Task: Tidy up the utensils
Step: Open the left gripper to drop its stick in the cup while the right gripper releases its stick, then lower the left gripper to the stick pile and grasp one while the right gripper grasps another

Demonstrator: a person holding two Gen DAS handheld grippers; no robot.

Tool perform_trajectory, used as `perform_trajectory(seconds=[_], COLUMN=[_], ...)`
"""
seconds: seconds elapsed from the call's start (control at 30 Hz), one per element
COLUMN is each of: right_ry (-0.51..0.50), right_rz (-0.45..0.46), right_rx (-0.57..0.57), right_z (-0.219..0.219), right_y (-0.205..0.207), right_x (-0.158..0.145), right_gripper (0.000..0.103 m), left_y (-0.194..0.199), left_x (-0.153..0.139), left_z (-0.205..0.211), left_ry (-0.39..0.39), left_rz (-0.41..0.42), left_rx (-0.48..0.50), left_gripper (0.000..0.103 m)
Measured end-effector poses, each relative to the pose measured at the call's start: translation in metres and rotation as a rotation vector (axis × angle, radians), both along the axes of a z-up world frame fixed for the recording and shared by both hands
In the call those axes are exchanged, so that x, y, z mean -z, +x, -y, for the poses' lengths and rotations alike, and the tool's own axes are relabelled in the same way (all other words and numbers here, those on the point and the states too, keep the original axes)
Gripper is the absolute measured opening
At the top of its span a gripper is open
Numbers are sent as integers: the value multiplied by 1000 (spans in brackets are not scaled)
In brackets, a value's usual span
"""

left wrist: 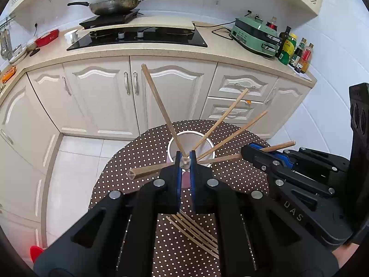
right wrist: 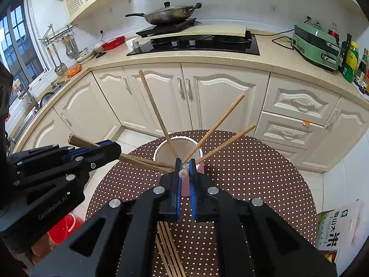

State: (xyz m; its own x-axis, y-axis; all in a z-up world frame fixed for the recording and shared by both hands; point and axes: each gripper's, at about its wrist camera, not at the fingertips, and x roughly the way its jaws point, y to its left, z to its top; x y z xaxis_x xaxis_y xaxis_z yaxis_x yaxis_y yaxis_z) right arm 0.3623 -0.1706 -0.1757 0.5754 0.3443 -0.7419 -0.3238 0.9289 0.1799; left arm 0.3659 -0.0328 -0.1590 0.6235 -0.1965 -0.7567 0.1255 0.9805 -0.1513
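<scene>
Over the dotted table (left wrist: 143, 147), both grippers, left (left wrist: 185, 161) and right (right wrist: 183, 169), pinch chopsticks (left wrist: 161, 113) fanned toward twelve o'clock above a cup (left wrist: 175, 138).

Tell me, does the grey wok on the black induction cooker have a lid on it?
Yes, the grey wok carries a lid with a dark knob on top, on the black induction cooker.

The left gripper (left wrist: 185, 161) sits at the centre of its own view, pointing steeply downward, its blue-padded jaws closed to a narrow gap around a chopstick (left wrist: 147, 171). In the right wrist view it enters from the left edge. The right gripper (right wrist: 184, 167) is likewise centred and angled steeply down, jaws clamped on a second chopstick (right wrist: 183, 172). In the left wrist view it enters from the right edge.
</scene>
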Motion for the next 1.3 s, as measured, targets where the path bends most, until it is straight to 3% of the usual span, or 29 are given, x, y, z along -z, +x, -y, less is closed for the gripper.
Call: perform_trajectory(seconds=[0.13,0.23,0.27,0.3,0.57,1.0,1.3], right_ry=[18,33,38,41,60,71,37], right_rz=[-8,-12,-13,-13,-6,2,-95], right_rx=[10,15,16,16,36,21,-6], right_z=[2,5,6,6,15,24,23], right_y=[-1,-3,-3,-4,-15,-42,-56], right_x=[-1,-2,-2,-2,-6,-1,41], right_gripper=[7,7,7,7,24,25,26], left_y=[0,1,-2,-4,-17,-47,-55], left_x=[2,3,3,1,-3,9,65], left_z=[1,-1,-3,-4,-8,-21,-31], left_ry=[13,19,10,2,-1,-34,-47], left_rz=[-28,-47,-41,-26,-9,3,-172], left_rx=[-8,-21,-24,-32,-50,-158,-243], left_gripper=[10,33,51,54,54,57,57])
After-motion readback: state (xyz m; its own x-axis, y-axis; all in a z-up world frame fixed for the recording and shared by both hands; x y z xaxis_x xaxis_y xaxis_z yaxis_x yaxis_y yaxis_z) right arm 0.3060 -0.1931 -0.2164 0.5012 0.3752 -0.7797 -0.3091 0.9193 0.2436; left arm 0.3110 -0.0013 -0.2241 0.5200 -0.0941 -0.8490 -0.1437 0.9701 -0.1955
